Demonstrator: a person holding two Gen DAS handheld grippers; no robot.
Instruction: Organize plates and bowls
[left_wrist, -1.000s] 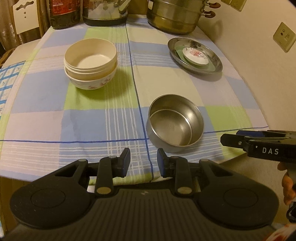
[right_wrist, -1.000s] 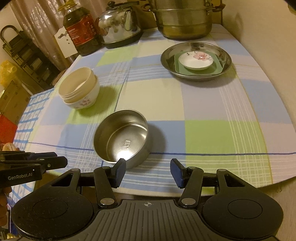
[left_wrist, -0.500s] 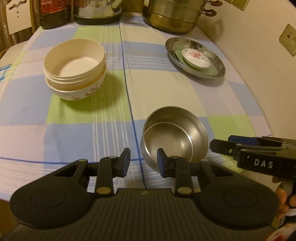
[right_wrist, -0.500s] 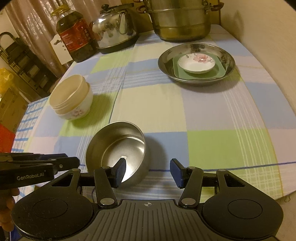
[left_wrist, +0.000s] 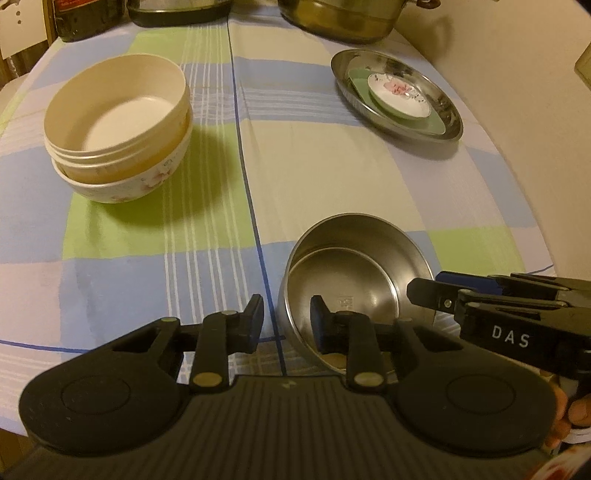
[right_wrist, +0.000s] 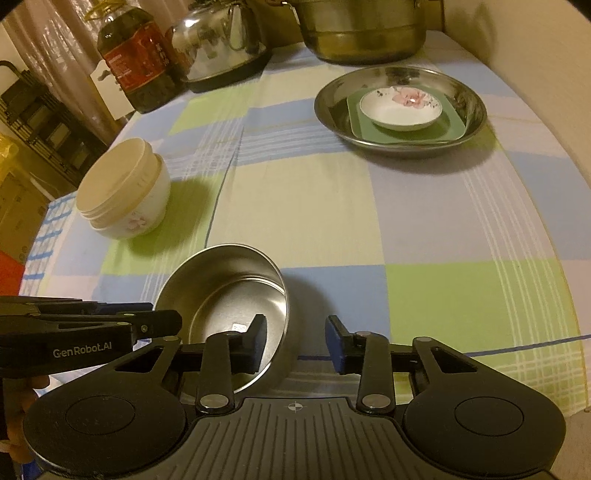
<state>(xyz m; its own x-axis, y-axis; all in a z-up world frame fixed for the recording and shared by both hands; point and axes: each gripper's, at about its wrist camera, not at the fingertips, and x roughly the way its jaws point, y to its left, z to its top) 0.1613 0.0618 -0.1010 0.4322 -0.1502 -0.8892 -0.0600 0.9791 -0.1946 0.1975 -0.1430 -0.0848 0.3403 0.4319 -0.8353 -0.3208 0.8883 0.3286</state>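
- Round stainless steel bowl (left_wrist: 360, 280) sits near the table (left_wrist: 332, 166) edge.
- Left gripper (left_wrist: 284, 321) fingers apart, straddling its near rim.
- Right gripper (right_wrist: 295, 343) fingers apart, likewise straddling it.

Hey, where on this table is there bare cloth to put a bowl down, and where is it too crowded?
Free: the middle strip between the stacked cream bowls and the steel tray, and the near right corner beside the steel bowl. Crowded: the back edge, with the oil bottle, kettle and pot, and around the steel bowl, where both open grippers straddle its rim.
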